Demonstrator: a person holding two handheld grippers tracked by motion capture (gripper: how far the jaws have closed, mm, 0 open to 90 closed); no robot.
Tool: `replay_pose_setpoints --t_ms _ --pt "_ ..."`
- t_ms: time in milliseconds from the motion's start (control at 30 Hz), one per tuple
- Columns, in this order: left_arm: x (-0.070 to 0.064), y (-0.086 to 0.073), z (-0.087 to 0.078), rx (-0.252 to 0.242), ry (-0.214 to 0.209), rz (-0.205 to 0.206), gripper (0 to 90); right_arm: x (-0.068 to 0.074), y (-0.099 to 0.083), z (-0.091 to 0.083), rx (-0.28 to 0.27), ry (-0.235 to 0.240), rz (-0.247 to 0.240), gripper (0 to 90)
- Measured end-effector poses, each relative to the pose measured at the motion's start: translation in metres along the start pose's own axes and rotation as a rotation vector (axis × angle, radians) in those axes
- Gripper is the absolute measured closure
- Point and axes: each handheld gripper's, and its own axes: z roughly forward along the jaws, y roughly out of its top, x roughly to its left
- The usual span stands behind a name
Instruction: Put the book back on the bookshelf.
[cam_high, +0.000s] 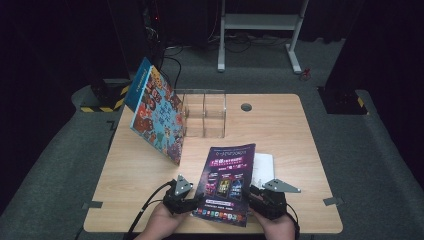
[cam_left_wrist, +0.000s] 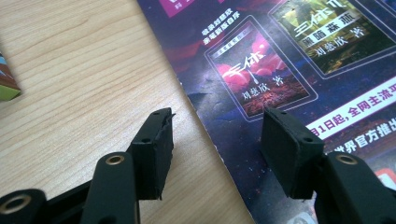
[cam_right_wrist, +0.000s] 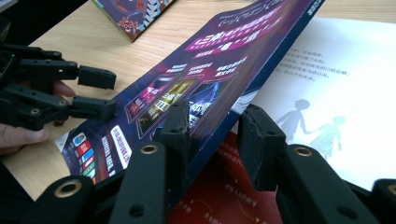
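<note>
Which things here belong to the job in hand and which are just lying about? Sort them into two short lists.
In the job:
- purple magazine, its cover lifted off the white page
- left gripper, open astride the magazine's edge
- right gripper, jaws either side of the raised cover

Lying about:
- colourful picture book, propped up
- clear plastic holder
- wooden table

Glossy paper booklet cover (cam_high: 227, 182) on a matt, pale wood-grain table (cam_high: 145, 170); clear plastic organiser (cam_high: 204, 114).
</note>
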Motion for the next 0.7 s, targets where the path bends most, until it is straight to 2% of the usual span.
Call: replay_pose_setpoints --t_ms 233,267,300,367,533,600,700 --pt "0.0014 0.0034 0.0043 -0.009 0.012 0.002 44.1 0.0033 -0.0044 -0.0035 0.002 0.0 0.01 64.2" --pt "0.0023 0.0042 0.0049 -0.009 0.016 0.009 44.1 0.0032 -0.0057 -0.0042 -0.002 0.0 -0.004 63.9" --pt "0.0024 0.0045 0.0053 -0.007 0.012 0.003 44.2 0.0045 -0.0064 -0.005 0.002 -0.001 0.01 63.7" --pt "0.0028 0.0052 0.0059 -0.006 0.015 0.003 44.2 0.0044 -0.0072 -0.0056 -0.002 0.001 0.0 63.5" --pt "0.0011 0.0059 0.0068 -0.011 0.03 0.0 44.4 0.0044 -0.0093 -0.0064 0.001 0.003 0.017 63.1" --pt "0.0033 0.007 0.0072 0.004 0.017 -0.043 43.8 0.0038 -0.0096 -0.0062 -0.001 0.004 0.016 63.1" --pt "0.0044 0.0078 0.0068 0.016 0.01 -0.079 43.6 0.0036 -0.0091 -0.0063 -0.001 0.006 0.014 62.8"
